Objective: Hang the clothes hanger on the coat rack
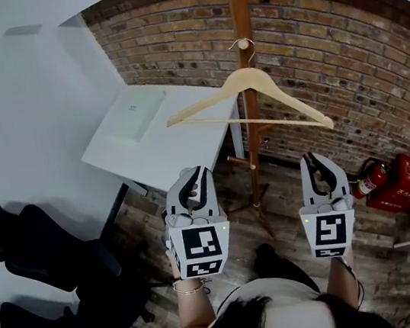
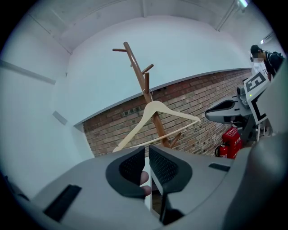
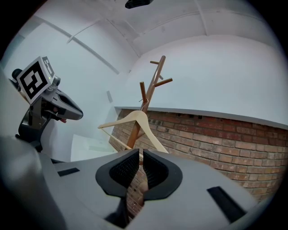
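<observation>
A light wooden clothes hanger [image 1: 241,78] hangs by its metal hook from a peg of the tall wooden coat rack [image 1: 238,7], in front of the brick wall. It also shows in both gripper views, as the hanger [image 2: 155,107] on the rack [image 2: 135,63] and the hanger [image 3: 135,117] on the rack [image 3: 155,76]. My left gripper [image 1: 194,175] and right gripper [image 1: 312,159] are held side by side, below and short of the hanger, touching nothing. Each has only a narrow slit between its jaws, with nothing in it: left [image 2: 147,155], right [image 3: 140,157].
A white table [image 1: 172,153] with a pale booklet [image 1: 136,116] stands left of the rack. Black office chairs [image 1: 54,283] are at the lower left. A fire extinguisher [image 1: 369,178] and a red box [image 1: 405,182] sit on the wooden floor at the right.
</observation>
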A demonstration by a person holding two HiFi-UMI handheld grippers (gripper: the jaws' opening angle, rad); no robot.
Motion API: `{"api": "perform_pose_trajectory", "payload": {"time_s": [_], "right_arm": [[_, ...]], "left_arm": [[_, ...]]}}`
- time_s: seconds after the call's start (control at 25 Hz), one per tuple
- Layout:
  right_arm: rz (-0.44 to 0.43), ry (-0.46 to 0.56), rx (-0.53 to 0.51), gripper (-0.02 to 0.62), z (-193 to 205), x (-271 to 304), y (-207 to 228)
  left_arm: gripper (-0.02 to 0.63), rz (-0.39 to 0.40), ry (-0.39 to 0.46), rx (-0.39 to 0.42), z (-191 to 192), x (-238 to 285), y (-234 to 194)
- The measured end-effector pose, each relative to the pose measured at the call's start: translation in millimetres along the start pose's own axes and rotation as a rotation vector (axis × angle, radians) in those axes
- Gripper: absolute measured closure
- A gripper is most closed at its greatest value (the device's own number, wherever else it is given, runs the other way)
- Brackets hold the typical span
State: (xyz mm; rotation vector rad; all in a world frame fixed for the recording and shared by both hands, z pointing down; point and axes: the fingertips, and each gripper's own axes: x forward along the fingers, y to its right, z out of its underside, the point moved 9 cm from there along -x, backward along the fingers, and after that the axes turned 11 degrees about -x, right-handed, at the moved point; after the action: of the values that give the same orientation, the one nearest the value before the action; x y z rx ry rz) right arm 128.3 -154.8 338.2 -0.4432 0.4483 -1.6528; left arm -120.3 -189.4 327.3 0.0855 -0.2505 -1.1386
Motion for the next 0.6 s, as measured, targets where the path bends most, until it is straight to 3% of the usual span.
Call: {"api": "perform_pose_trajectory", "payload": {"time_s": [0.4, 0.6], "right_arm": [[-0.005, -0.008, 0.093, 0.549, -6.7, -32.0, -19.3], [-0.014, -0.001, 0.152, 0.552, -7.6, -45.3, -24.8]], "left_arm": [[0.575, 0.031, 0.013, -0.042, 6.7, -37.5, -0.9], [0.580, 0.008, 0.012, -0.080, 10.8, -51.7, -1.1]]}}
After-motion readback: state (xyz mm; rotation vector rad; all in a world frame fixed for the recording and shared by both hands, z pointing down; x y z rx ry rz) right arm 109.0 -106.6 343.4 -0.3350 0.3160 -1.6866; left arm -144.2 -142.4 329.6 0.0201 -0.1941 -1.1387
